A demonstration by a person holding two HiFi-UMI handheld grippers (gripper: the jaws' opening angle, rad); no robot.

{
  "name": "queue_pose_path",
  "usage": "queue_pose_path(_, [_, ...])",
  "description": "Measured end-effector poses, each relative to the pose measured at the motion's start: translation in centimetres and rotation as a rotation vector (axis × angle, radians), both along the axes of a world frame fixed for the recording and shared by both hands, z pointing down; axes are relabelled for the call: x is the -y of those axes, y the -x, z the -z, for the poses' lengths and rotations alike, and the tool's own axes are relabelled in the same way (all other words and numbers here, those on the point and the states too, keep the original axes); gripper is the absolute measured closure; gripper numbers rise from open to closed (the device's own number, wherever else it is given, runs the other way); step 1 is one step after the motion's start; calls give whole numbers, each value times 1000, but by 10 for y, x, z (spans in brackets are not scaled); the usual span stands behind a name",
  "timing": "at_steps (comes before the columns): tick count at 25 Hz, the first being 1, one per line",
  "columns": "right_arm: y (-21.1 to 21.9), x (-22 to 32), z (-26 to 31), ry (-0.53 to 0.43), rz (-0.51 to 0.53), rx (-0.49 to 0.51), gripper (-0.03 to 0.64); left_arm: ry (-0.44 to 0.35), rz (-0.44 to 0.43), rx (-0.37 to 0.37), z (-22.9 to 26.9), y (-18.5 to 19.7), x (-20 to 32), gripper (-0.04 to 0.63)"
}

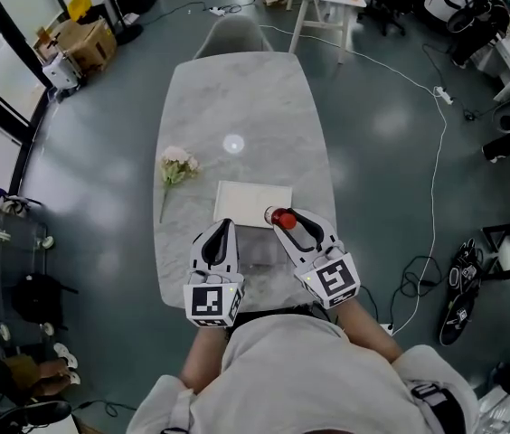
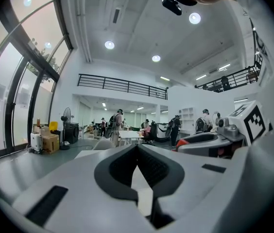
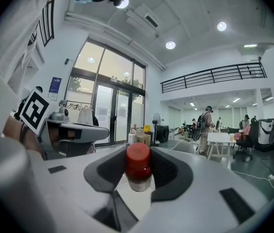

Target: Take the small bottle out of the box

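Observation:
The small bottle point(image 1: 281, 217) has a red cap and a clear body. It is held up off the table in my right gripper point(image 1: 286, 219), just over the near right corner of the flat white box point(image 1: 251, 202). In the right gripper view the bottle point(image 3: 138, 168) stands upright between the dark pads point(image 3: 103, 170), cap on top. My left gripper point(image 1: 225, 227) hovers beside it over the box's near left edge, its jaws together and empty. In the left gripper view the left gripper point(image 2: 137, 147) has its tips closed, and the right gripper point(image 2: 210, 141) shows at the right.
The box lies on a marble-topped table point(image 1: 246, 98). A bunch of pale flowers point(image 1: 175, 165) lies to the left of the box. A grey chair point(image 1: 233, 34) stands at the far end. Cardboard boxes point(image 1: 84, 42) and floor cables point(image 1: 436, 161) lie around.

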State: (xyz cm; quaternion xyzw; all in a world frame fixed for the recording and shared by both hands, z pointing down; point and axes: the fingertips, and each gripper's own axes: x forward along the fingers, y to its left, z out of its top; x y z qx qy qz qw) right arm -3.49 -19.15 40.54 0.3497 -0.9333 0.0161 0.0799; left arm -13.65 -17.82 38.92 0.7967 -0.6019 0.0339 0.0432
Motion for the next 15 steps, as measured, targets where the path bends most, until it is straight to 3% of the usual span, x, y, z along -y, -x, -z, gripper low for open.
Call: queue_pose_path(15, [3,1,21,-88,30,6,462,-23,18,0,7,-4,-7,572])
